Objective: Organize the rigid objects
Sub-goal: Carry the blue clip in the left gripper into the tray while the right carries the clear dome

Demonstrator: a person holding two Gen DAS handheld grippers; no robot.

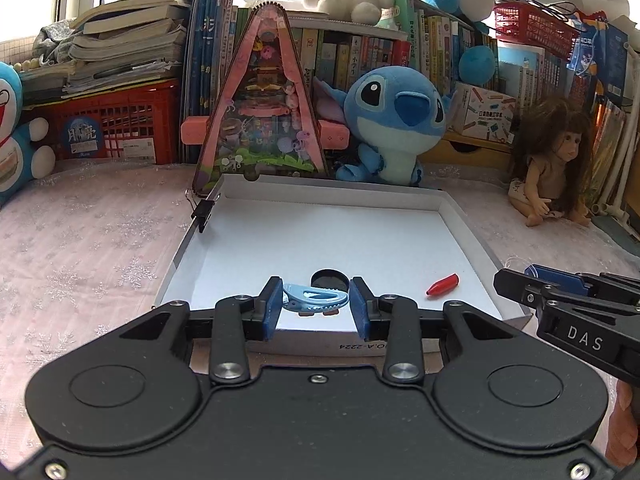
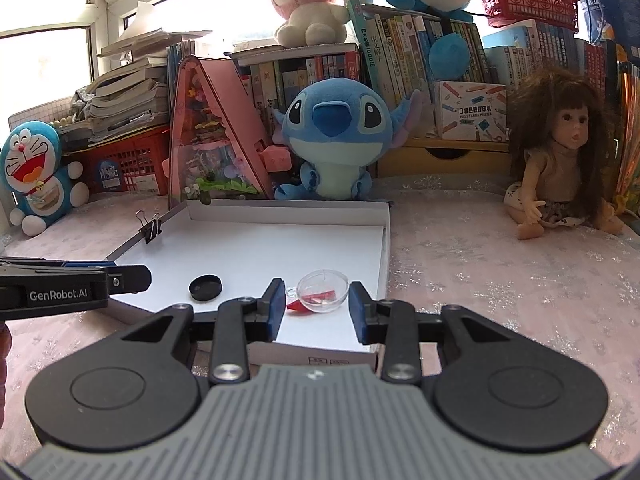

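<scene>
Over the near edge of a shallow white box tray (image 1: 452,216) on a pink snowflake cloth, left-wrist view: left gripper (image 1: 316,300) has its blue pads closed on a light-blue plastic clip (image 1: 316,298), carried just above the tray floor w/ a black round cap (image 1: 329,278) lying right behind it. A red cone-shaped piece (image 1: 442,285) lies loose on the white floor to the right; a black binder clip (image 1: 205,212) is clamped on the tray's left wall. Right gripper (image 1: 516,280) edges in from the right, seen side-on. Right-wrist view: right gripper (image 2: 316,304) holds a clear half-dome shell (image 2: 323,291) between its pads, small red bits showing through it, above the tray's near right part; whether the pads press hard can't be told, but the shell sits snug between them. Black cap (image 2: 205,287) rests on the tray floor at left, binder clip (image 2: 149,227) on the far-left wall, left gripper (image 2: 132,276) side-on at frame left. Plush toys, a doll, books line the back. Step in hand, by the look of it: both grippers bringing their pieces over the tray for drop-off. Next move prob. calls for lowering each piece onto bare floor, clear of cap and red cone, then easing the pads apart so neither the clip nor the round shell skids or rolls.
</scene>
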